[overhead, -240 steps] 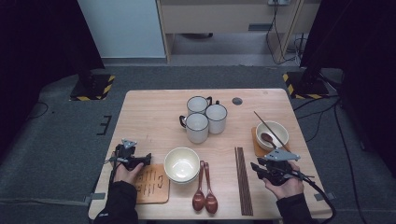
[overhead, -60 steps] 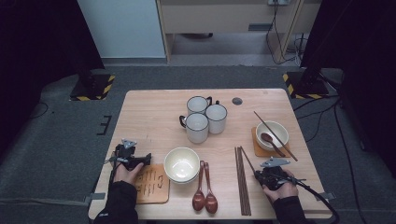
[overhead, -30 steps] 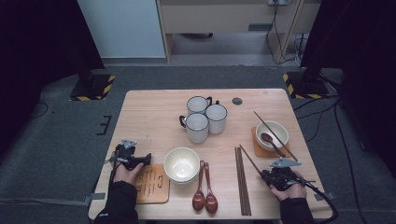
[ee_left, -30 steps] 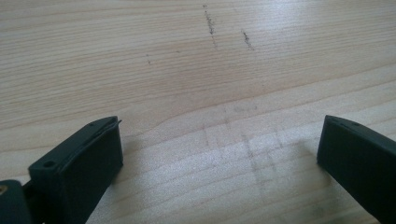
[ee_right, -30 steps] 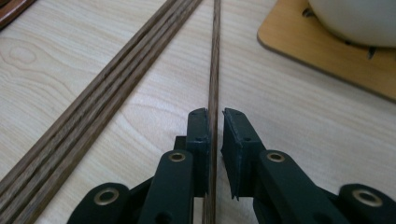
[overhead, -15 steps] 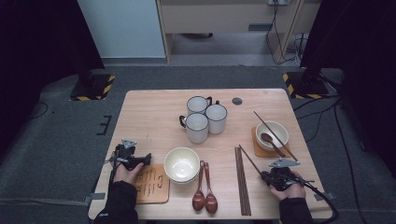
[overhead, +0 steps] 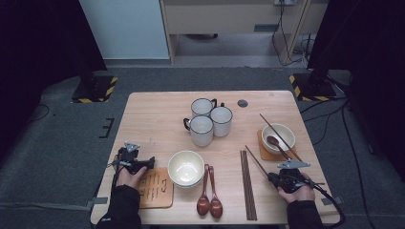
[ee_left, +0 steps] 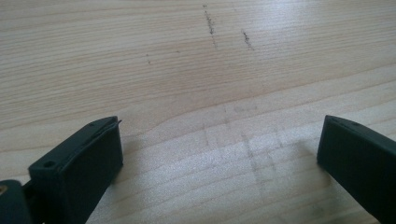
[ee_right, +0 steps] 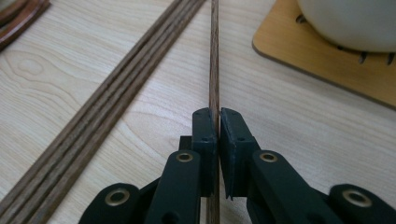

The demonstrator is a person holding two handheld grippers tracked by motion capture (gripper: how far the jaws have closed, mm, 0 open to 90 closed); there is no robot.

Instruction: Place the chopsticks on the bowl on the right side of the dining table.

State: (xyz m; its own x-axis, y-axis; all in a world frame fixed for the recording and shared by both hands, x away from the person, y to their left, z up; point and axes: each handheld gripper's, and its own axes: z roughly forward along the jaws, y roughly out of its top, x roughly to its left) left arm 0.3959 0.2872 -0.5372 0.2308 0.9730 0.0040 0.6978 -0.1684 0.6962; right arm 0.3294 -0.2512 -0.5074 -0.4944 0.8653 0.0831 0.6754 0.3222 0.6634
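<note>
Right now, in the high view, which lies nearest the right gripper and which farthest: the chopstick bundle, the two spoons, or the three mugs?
From the right gripper:
1. Chopstick bundle, just to its left.
2. Two spoons, farther left.
3. Three mugs, far side of the table, mid-table.

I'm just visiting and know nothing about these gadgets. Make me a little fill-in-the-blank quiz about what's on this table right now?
1. The right claw is shut on a single ____.
2. The left claw is ____, with bare table between its jaws.
3. The number of white mugs grouped together is ____.
4. Two brown spoons lie just right of the empty ____.

Missing words: chopstick; open; three; bowl
</note>
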